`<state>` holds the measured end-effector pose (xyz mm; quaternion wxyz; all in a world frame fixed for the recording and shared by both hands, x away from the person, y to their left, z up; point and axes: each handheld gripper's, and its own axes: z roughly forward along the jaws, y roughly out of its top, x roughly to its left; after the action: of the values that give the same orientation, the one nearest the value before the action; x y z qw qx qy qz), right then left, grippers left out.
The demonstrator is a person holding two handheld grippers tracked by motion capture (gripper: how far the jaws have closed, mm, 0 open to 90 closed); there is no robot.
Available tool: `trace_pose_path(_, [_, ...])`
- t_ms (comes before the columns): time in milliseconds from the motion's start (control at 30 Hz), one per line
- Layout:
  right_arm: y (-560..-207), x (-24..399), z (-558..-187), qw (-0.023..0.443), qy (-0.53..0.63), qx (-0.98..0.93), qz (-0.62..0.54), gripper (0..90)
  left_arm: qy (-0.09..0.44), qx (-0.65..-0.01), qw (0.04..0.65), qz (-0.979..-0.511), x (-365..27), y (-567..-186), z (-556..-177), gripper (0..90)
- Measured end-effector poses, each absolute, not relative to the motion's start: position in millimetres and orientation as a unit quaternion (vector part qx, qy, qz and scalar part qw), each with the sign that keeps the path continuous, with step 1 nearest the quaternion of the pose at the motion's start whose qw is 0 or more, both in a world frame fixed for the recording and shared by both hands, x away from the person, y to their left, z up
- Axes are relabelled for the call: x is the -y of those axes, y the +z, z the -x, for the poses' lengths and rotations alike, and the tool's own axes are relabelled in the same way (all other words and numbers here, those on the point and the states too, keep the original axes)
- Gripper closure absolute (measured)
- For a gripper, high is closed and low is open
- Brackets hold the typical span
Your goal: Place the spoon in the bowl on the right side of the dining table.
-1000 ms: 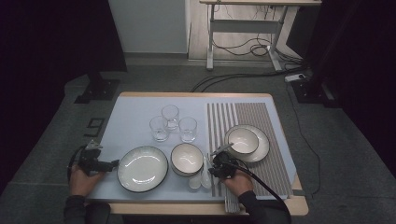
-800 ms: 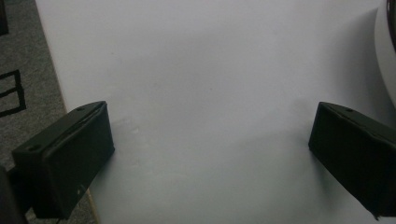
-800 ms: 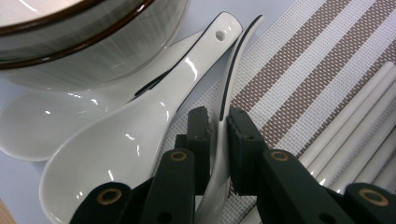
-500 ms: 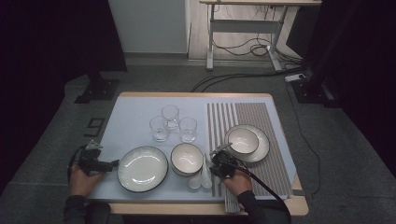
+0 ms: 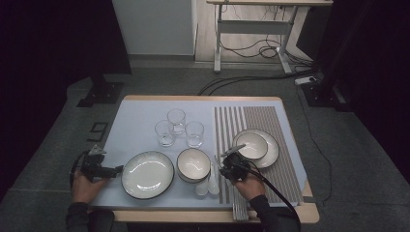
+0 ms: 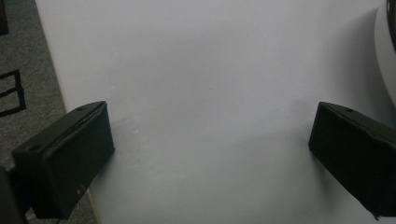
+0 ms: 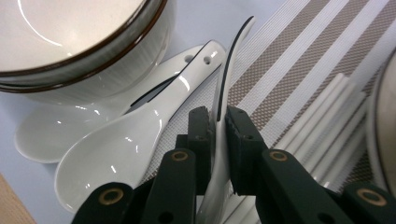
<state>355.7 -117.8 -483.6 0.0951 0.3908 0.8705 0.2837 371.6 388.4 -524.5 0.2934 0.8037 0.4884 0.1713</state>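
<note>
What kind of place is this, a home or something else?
Probably a lab or studio set up for recording, not a home: dark curtains surround a lone table laid with dishes, and cables trail under a height-adjustable desk behind.

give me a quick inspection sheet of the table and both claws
surface: pale mat on a wooden table; striped placemat on its right side.
job's things: large plate; bowl; three glasses grouped behind them; bowl on plate on the placemat; two white spoons lying beside the bowl, a third spoon held on edge; white chopsticks on the placemat.
clutter: nothing seen.
grippers: left claw open over bare mat, plate at its right; right claw shut on the third spoon's handle.
cables: one trails from the right claw; more on the floor behind.
surroundings: grey carpet, a desk frame, dark curtains.
</note>
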Motion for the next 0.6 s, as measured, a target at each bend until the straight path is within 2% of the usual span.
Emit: trace_pose_path(600, [-458.5, 141.7, -358.3, 0.1, 0.299, -0.86, -0.4, 80.9, 0.171, -0.488, 0.293, -0.804, -388.5, -524.4, -371.6, 0.0])
